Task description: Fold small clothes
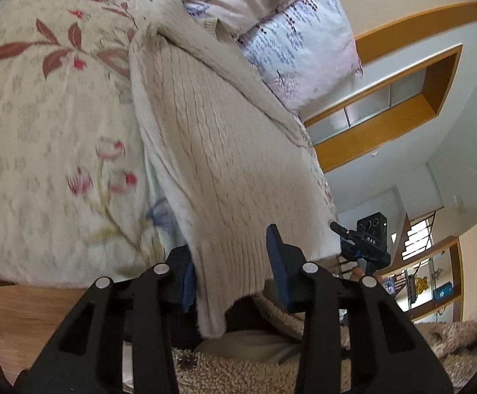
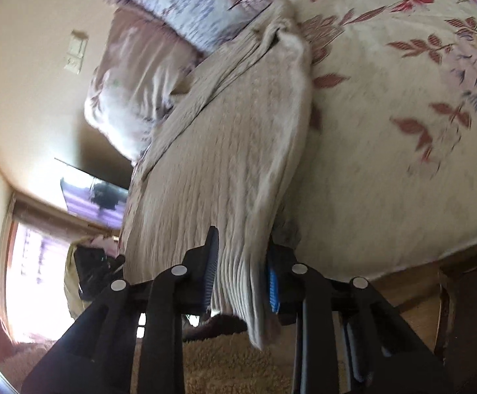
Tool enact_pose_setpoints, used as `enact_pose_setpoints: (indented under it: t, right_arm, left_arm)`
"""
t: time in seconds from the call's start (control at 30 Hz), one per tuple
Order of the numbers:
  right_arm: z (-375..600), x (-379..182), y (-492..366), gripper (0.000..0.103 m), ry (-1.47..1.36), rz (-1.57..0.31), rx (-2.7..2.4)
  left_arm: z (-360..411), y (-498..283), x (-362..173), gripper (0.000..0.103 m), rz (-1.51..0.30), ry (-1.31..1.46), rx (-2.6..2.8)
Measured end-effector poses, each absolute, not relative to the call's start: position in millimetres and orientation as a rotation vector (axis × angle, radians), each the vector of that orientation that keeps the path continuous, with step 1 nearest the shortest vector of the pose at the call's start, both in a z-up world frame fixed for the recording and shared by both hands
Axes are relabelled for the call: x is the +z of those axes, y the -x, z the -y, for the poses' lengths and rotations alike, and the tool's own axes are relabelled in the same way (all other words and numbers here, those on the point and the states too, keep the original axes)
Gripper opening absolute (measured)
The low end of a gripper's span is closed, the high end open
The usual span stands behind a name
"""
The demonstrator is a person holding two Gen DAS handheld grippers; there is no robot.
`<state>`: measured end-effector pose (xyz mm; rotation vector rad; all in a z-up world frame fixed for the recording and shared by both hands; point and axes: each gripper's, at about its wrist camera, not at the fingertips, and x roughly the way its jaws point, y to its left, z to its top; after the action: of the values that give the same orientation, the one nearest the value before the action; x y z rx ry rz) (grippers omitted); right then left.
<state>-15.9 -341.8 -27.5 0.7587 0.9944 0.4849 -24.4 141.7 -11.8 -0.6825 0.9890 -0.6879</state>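
Observation:
A cream cable-knit sweater lies stretched across the floral bedspread, its far end bunched near the pillows. My left gripper is shut on one corner of its ribbed hem. My right gripper is shut on the other hem corner of the sweater, and the hem hangs down between the pads. The right gripper also shows in the left wrist view, just past the hem's right corner. Both hold the hem lifted off the bed's near edge.
Two floral pillows lie at the head of the bed beyond the sweater. The bedspread fills the rest of the bed. A wooden bed edge and a fleece garment sit below the grippers. Wooden shelving stands beside the bed.

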Motion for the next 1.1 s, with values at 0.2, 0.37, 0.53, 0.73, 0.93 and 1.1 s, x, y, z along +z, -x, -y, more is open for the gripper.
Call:
enact_pose_setpoints:
  t: [0.2, 0.37, 0.53, 0.73, 0.93, 1.1]
  right_arm:
    - [329.9, -26.7, 27.0, 0.022, -0.713, -1.001, 0.515]
    - [325.0, -19.0, 32.0, 0.009, -0.650, -0.943, 0.502]
    - [321.6, 19.0, 38.4, 0.008, -0.527, -0.732, 0.433]
    - [318.9, 51.7, 40.0, 0.008, -0.396, -0.529, 0.303]
    - [309.9, 69.2, 33.5, 0.008, -0.289, -0.402, 0.220]
    - [305.0, 79.2, 28.9, 0.008, -0.244, -0.334, 0.178]
  left_arm:
    - [-136.1, 30.4, -13.5, 0.033, -1.001, 0.672, -0.704]
    - [-134.0, 31.5, -15.9, 0.010, -1.010, 0.654, -0.693]
    - [-139.3, 28.1, 0.9, 0.007, -0.929, 0.630, -0.665]
    - [-151.5, 18.4, 27.1, 0.006, -0.805, 0.599, -0.576]
    - [-160.5, 0.3, 55.3, 0.006, -0.705, 0.572, -0.494]
    - [-161.4, -13.3, 73.6, 0.006, -0.654, 0.520, -0.448]
